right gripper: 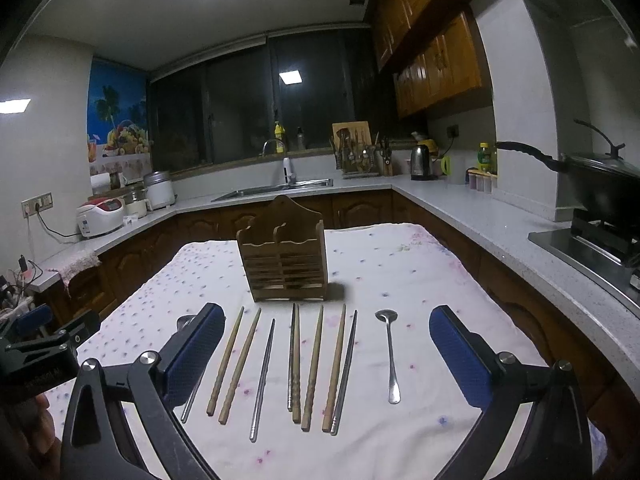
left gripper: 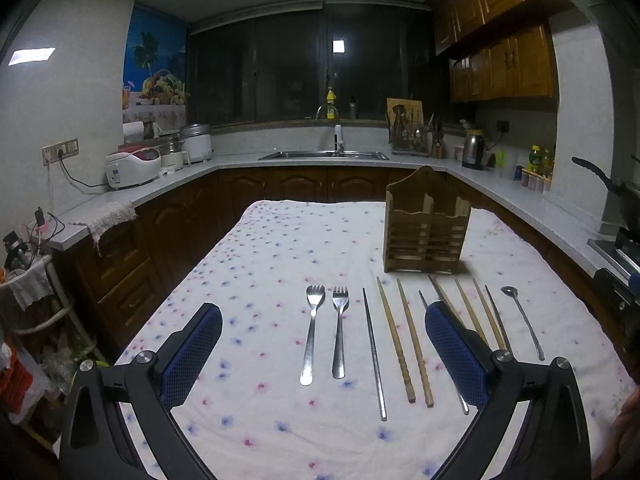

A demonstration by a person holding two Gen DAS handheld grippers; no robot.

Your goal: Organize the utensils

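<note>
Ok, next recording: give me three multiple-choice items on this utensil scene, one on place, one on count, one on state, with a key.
1. Where does the wooden holder stand?
A. On the cloth beyond the utensil row
B. In the sink
C. On the stove

2. How many forks lie on the floral cloth?
A. None
B. Two
C. Five

3. How are the right tongs?
A. Shut on a chopstick
B. Shut on the spoon
C. Open, holding nothing

Key: 1 A, the holder sits past the utensils' tips. 2 B, two lie side by side left of the chopsticks. 3 C, the pads stand wide apart above the spoon and chopsticks.
</note>
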